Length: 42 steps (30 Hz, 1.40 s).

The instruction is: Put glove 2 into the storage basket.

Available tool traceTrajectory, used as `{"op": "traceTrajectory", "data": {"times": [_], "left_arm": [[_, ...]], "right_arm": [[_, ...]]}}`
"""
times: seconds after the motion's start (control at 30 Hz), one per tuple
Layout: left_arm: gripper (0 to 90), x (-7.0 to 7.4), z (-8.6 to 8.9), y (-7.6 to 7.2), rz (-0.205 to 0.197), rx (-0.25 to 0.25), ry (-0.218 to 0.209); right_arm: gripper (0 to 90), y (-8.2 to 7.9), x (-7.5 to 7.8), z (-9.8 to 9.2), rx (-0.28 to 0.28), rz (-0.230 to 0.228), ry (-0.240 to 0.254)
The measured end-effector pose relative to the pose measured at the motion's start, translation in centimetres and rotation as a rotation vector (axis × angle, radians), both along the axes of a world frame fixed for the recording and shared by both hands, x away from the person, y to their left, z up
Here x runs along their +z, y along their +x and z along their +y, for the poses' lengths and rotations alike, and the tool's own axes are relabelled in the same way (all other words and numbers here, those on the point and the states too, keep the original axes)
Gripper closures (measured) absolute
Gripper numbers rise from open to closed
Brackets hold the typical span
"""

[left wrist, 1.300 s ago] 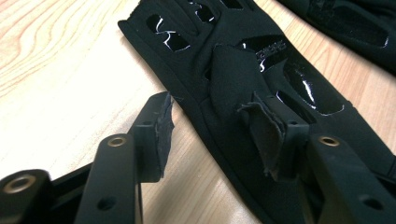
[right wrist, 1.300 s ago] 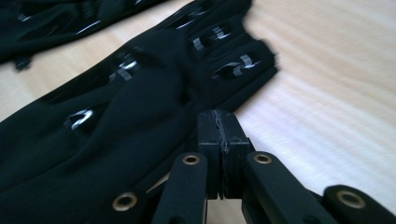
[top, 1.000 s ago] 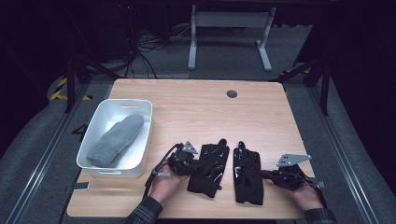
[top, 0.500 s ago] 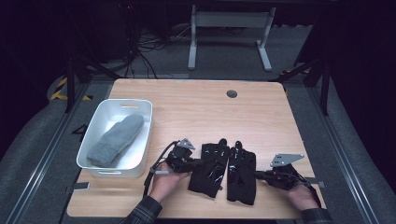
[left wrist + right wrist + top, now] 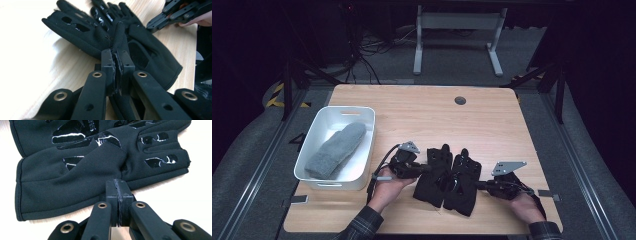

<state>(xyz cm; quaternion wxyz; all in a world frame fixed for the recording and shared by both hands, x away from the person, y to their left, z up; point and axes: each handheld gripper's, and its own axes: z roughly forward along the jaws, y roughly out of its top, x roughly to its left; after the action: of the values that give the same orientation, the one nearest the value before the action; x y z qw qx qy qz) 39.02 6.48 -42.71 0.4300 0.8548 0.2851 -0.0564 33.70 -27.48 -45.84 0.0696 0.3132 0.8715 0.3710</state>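
Note:
Two black gloves lie side by side at the front middle of the wooden table (image 5: 422,115). The left glove (image 5: 434,176) and the right glove (image 5: 465,184) touch and partly overlap. My left gripper (image 5: 426,169) is shut on a raised fold of the left glove (image 5: 80,35), pinched between its jaws (image 5: 117,53). From the right, my right gripper (image 5: 478,185) is shut on a flap at the right glove's (image 5: 75,170) edge, with the jaws (image 5: 119,185) pressed together on the fabric. The right gripper (image 5: 172,13) also appears far off in the left gripper view.
A white bin (image 5: 344,111) stands at the table's left with a grey mitten (image 5: 336,149) inside. A round cable hole (image 5: 460,100) sits near the far edge. Beyond the table is a desk frame (image 5: 457,30) on a dark floor.
My right gripper has dragged the right glove leftward until it meets the left glove. The left gripper has risen slightly with its pinched fold.

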Motion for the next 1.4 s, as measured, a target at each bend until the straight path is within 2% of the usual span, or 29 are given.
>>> {"op": "traceTrajectory", "data": {"times": [0.1,0.27,0.33,0.53,0.77,1.17,1.3,1.4], "left_arm": [[85.9,0.4,-0.2,0.2,-0.005,-0.012,0.015],[85.9,1.2,-0.5,0.4,-0.007,-0.021,0.002],[85.9,1.5,-0.7,0.4,-0.016,-0.028,0.012],[85.9,2.2,-1.3,0.5,-0.018,-0.052,0.008],[85.9,2.2,-2.3,0.3,-0.024,-0.069,0.008],[85.1,1.6,-4.8,-0.1,-0.027,-0.100,0.022],[83.4,1.5,-5.2,-0.2,-0.030,-0.102,0.012],[77.8,1.6,-5.2,-0.2,-0.030,-0.107,-0.019]], "right_arm": [[90.0,0.3,0.0,0.4,0.002,0.000,0.007],[90.0,0.8,0.0,1.1,0.010,-0.002,0.011],[90.0,0.9,0.0,1.4,0.013,-0.002,0.010],[90.0,1.4,0.0,2.3,0.023,-0.004,0.010],[90.0,1.8,-0.1,3.2,0.030,0.004,0.028],[90.0,2.2,-0.1,4.0,0.038,0.000,0.023],[90.0,2.2,-0.1,3.9,0.038,-0.001,0.022],[90.0,2.1,-0.1,3.7,0.034,-0.002,0.015]]}}
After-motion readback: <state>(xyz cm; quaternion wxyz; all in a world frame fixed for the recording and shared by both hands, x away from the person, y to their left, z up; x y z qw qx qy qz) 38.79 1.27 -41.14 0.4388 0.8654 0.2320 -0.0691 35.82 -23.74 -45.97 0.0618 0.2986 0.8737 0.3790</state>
